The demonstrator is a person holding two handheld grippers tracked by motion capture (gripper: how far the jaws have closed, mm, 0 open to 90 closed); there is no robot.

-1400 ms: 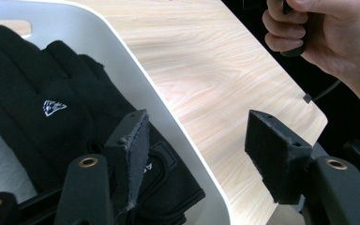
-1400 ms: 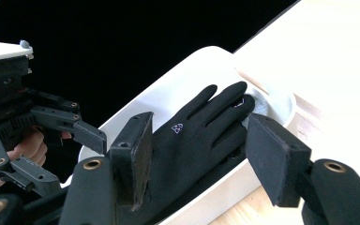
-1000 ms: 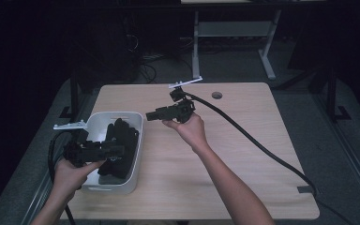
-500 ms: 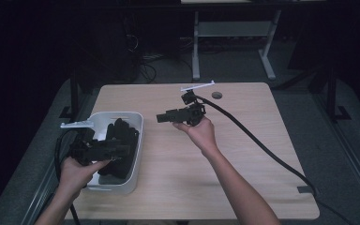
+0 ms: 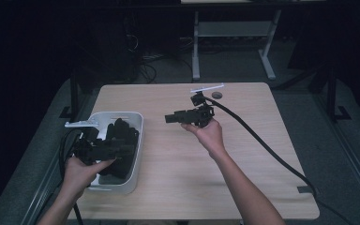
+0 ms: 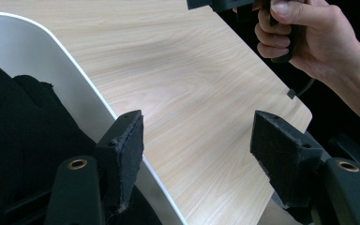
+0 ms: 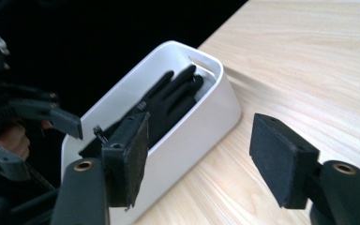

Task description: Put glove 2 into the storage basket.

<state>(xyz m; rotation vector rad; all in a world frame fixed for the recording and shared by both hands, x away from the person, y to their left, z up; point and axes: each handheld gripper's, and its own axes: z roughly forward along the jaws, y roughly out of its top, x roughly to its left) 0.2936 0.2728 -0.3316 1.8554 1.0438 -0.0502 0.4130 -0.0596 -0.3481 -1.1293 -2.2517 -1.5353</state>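
Gloves (image 7: 168, 101) half-hidden in white bin (image 7: 206, 117), dim

Light wooden table (image 5: 178, 187), white bin (image 5: 133, 159) of black gloves (image 5: 122, 136) on it

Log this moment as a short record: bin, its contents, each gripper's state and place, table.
bin: white bin at the table's left side
contents: black gloves piled inside
left gripper: jaws open, nothing between them, over the bin's near right rim
right gripper: jaws open and empty, above mid-table, pointing toward the bin
table: light wooden table, a small dark round spot near its far edge
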